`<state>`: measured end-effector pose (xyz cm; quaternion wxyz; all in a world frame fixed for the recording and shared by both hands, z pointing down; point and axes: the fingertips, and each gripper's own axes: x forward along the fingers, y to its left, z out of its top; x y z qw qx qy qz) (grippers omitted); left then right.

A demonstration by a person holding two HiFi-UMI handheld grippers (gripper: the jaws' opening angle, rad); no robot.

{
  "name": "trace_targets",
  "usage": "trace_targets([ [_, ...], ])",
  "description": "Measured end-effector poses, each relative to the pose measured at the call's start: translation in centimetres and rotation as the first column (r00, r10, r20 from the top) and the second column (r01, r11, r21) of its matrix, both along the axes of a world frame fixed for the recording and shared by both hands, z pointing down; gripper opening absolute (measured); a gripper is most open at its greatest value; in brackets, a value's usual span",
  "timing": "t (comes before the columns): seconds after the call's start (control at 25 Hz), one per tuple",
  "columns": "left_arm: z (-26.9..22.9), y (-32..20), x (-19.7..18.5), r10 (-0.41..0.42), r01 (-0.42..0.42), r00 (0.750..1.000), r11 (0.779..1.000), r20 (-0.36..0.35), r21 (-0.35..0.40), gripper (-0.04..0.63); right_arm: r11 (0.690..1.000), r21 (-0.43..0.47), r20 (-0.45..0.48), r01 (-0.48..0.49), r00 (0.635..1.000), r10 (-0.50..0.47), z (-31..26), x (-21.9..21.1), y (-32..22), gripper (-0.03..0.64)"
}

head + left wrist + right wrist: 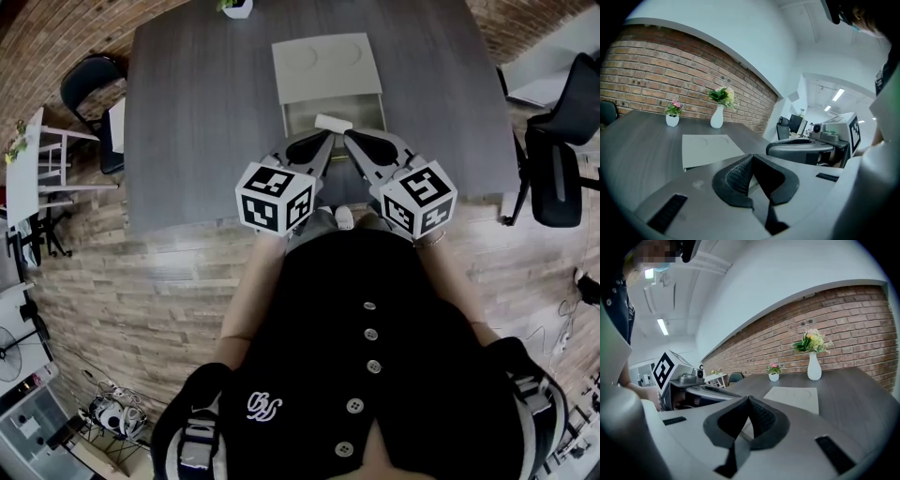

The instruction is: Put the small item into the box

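1. Table (187, 112): dark grey, wood-grained.
2. Box (326, 66), middle of the far edge: plain pale grey.
3. Small item (333, 123): white.
4. Left gripper (324, 139) and right gripper (350, 139): black jaws, white cubes with black square markers.
5. Wall (656, 70): red-brown brick.
6. Vase (716, 117), far edge: white.
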<state>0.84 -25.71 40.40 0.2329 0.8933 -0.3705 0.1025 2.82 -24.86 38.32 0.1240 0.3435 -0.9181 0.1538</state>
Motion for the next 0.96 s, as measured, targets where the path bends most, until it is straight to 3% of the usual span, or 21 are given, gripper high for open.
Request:
trace_targets([
  [0.52,-0.24,0.11,0.15,0.024,-0.024,0.999,1.0,-0.04,-0.013,0.014,1.0,-0.002,-0.024,0.018,1.0,-0.018,0.14,-0.39,-0.03,0.0],
  [0.96,0.07,0.36,-0.41,0.011,-0.012,1.0,1.0,-0.023,-0.023,0.014,1.0,-0.005,-0.023,0.008,1.0,-0.008,0.53,-0.49,0.32,0.0],
])
